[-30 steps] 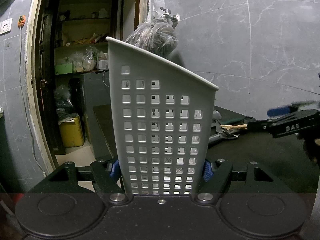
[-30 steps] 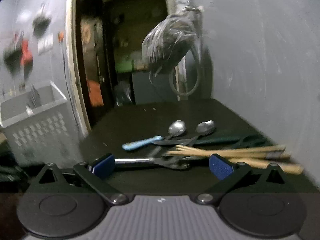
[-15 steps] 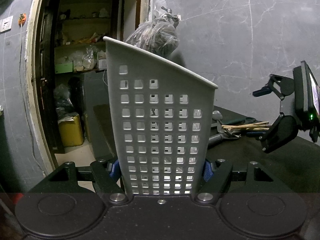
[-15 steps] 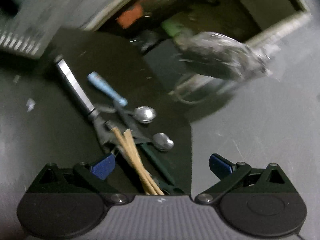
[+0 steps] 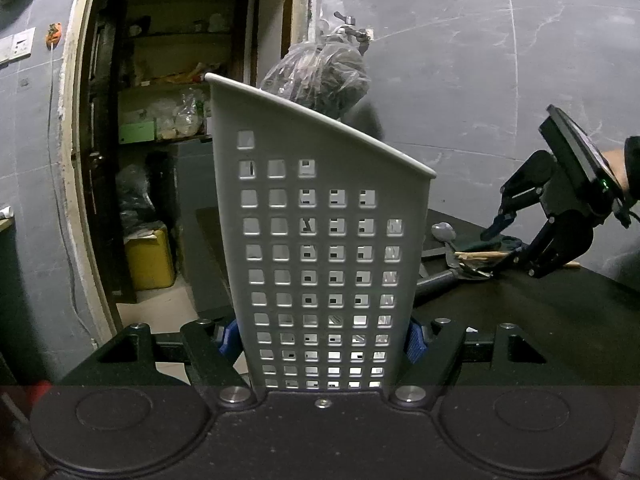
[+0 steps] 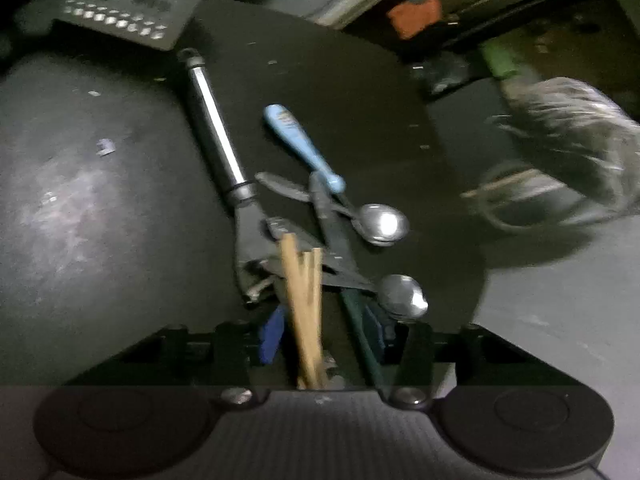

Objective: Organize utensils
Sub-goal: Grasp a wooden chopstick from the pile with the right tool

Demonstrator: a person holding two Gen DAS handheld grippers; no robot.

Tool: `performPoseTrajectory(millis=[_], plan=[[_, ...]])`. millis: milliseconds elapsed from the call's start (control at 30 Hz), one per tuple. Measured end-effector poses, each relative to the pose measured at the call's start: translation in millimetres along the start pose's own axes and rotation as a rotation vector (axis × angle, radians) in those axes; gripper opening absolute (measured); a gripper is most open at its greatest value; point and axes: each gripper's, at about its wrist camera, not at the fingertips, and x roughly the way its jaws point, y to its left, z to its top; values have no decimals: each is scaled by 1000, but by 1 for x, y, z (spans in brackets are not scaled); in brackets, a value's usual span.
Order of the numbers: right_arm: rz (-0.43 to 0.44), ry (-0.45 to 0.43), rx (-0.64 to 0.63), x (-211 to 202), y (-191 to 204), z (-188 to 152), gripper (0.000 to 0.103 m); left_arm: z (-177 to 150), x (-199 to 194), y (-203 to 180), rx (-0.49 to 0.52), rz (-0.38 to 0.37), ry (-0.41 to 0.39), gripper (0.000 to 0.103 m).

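Observation:
My left gripper [image 5: 320, 338] is shut on a white perforated utensil basket [image 5: 320, 220] and holds it upright. Utensils lie in a pile on the dark table: wooden chopsticks [image 6: 306, 304], a blue-handled spoon [image 6: 308, 152], a second spoon [image 6: 402, 294], a metal-handled tool [image 6: 218, 128] and a dark green-handled utensil [image 6: 360, 344]. My right gripper [image 6: 322, 332] is down over the pile, its blue pads narrowed around the chopsticks and the green handle. The right gripper also shows in the left wrist view [image 5: 504, 240]. The basket shows in the right wrist view [image 6: 120, 4].
A grey tiled wall [image 5: 480, 80] stands behind the table. A plastic bag [image 5: 320, 76] hangs from a tap. An open doorway with shelves [image 5: 160, 120] and a yellow can [image 5: 150, 256] lie to the left. The table edge [image 6: 460, 160] curves nearby.
My right gripper has swung down over the utensil pile and narrowed around the chopsticks. My left gripper keeps holding the basket still.

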Motion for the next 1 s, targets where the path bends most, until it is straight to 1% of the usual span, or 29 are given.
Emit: performPoseTrajectory(millis=[33,67,133,233,333,433,500,567,767,1000], plan=[[29,5,-4,3,-2,1,43,0,0,-1,1,2,1,75],[55,11,-4,5,-4,2,38,0,0,-1,1,4,1,75],[88,14,4,9,-9,3,34,-1,-2,-1,-1,3,0,75],[135,24,23,13,-15,4,24,-2,-3,0,-2,2,-1,75],[150,23,39,17,-20,4,22,-1,-3,-1,-2,3,-1,75],[147,17,43,16,-19,3,19,-1,-4,0,-3,3,-1,75],[144,5,50,13,-19,2,12,-1,-5,0,-5,5,-2,75],[140,-7,68,9,-19,2,9,-1,-6,1,-7,7,-2,75],[132,-25,97,1,-18,-1,8,0,-7,2,-10,10,-2,75],[82,-56,148,-8,-19,-7,7,0,-6,3,-9,11,-2,75]])
